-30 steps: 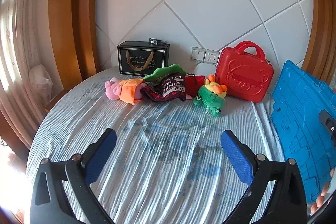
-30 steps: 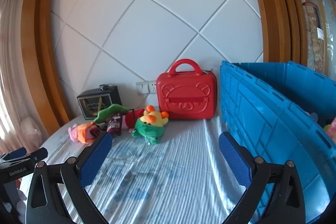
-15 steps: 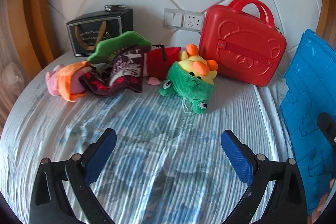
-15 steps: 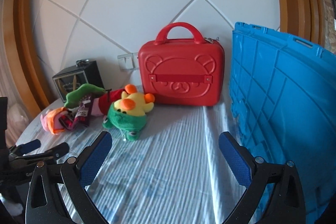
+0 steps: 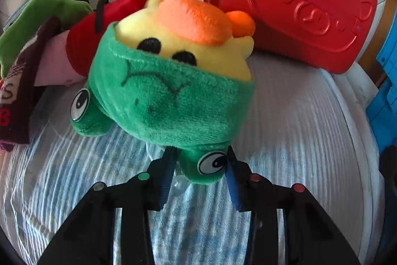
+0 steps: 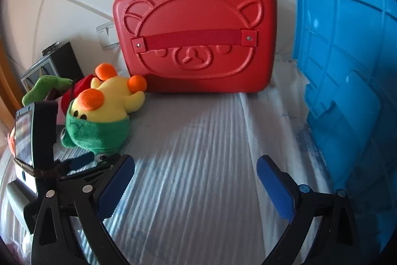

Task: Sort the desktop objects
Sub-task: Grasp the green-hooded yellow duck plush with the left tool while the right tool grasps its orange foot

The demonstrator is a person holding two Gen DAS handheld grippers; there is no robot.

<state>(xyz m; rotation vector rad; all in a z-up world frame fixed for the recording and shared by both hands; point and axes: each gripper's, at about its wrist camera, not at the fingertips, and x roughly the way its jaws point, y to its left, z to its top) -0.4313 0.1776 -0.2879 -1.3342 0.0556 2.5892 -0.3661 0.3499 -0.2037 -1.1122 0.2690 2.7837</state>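
A plush toy (image 5: 168, 91) with a yellow face, orange tufts and a green frog hood lies on the striped cloth (image 5: 297, 128). My left gripper (image 5: 201, 165) reaches it from the near side. Its jaws are closing around the hood's lower eye lobe; a thin gap still shows at the left pad. In the right wrist view the same plush toy (image 6: 99, 126) lies at the left, with the left gripper (image 6: 99, 160) at its near edge. My right gripper (image 6: 196, 180) hangs over bare cloth, its jaws wide, just starting to close, nothing between them.
A red bear-embossed case (image 6: 196, 36) stands against the wall behind the plush. A blue plastic crate (image 6: 347, 66) walls off the right side. Left of the plush lie a red and pink soft item (image 5: 86, 41), green cloth (image 5: 37, 24), dark lettered fabric (image 5: 17, 96) and a black box (image 6: 57, 61).
Both grippers came forward and down toward the objects. The left gripper's jaws went from wide apart to narrow around the plush's eye lobe. The right gripper's jaws narrowed slightly.
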